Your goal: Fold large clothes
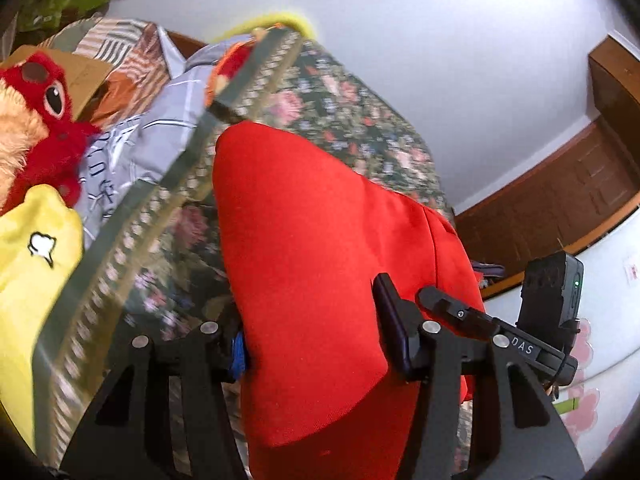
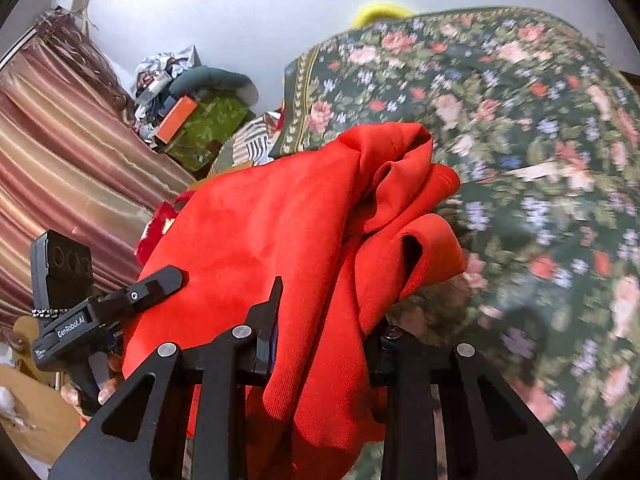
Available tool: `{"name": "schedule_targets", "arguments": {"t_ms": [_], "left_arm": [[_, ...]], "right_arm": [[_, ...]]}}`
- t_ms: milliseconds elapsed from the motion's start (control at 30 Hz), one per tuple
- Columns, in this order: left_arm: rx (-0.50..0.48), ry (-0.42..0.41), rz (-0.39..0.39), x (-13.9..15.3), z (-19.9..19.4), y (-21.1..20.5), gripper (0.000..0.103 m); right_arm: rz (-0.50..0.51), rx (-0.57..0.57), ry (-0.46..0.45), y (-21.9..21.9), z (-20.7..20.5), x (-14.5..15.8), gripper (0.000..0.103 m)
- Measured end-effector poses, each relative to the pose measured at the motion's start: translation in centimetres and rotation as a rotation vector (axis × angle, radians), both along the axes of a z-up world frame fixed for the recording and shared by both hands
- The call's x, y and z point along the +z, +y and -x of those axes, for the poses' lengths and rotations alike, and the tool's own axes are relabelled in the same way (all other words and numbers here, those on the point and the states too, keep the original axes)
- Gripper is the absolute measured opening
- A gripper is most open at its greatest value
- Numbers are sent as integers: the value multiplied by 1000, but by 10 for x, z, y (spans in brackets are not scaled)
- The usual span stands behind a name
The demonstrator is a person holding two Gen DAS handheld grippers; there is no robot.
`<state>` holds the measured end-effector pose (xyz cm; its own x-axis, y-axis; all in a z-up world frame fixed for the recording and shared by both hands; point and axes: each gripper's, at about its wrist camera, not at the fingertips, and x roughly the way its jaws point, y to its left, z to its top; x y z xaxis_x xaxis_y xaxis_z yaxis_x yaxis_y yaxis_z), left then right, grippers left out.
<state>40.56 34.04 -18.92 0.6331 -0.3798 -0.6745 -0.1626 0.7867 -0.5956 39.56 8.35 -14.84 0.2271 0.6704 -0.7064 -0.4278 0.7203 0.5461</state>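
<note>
A large red garment hangs lifted above the floral bedspread. My left gripper is shut on one part of it, the cloth bulging up between the fingers. My right gripper is shut on another part of the red garment, which bunches in folds ahead of the fingers over the floral bedspread. The other gripper shows at the right edge of the left wrist view and at the left of the right wrist view. The garment's lower part is hidden.
Red and yellow plush toys and a grey printed pillow lie at the bed's left. A wooden cabinet stands right. Striped curtains and a pile of boxes and clothes stand left of the bed.
</note>
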Motion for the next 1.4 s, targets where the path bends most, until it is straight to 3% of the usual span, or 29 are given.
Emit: {"name": "schedule_targets", "arguments": {"t_ms": [300,400,500,633,733,900,967,1033,1100,1200,1400], "left_arm": [[17,233,-78,-99,-24,39,56],[26,190,-91,-105,-7,40,63],[58,210,-110,-102,5,39,75],[68,209,-175,-91,23,25,78],[89,195,-231,-83,43,13,80],[90,206,-270,-77,73,-7,90],[68,225,-338,-77,84,-19,89],[58,230,-446,-68,98,-36,87],[56,218,-489,-56,108,-46,87],[80,153,-516,-23,130,-58,87],[148,-43,-504,67,178,-78,87]], "right_arm": [[176,22,73,48,-17,-95,25],[180,45,62,43,-12,-100,29],[210,61,74,33,-8,-99,33],[278,74,13,19,11,-89,44],[364,59,-26,13,21,-87,65],[452,115,-131,5,51,-78,66],[466,123,-165,1,62,-69,67],[434,108,-145,-8,72,-57,66],[371,85,-117,-15,78,-44,67],[302,51,-143,-26,96,-14,67],[199,23,-322,-48,143,72,67]]}}
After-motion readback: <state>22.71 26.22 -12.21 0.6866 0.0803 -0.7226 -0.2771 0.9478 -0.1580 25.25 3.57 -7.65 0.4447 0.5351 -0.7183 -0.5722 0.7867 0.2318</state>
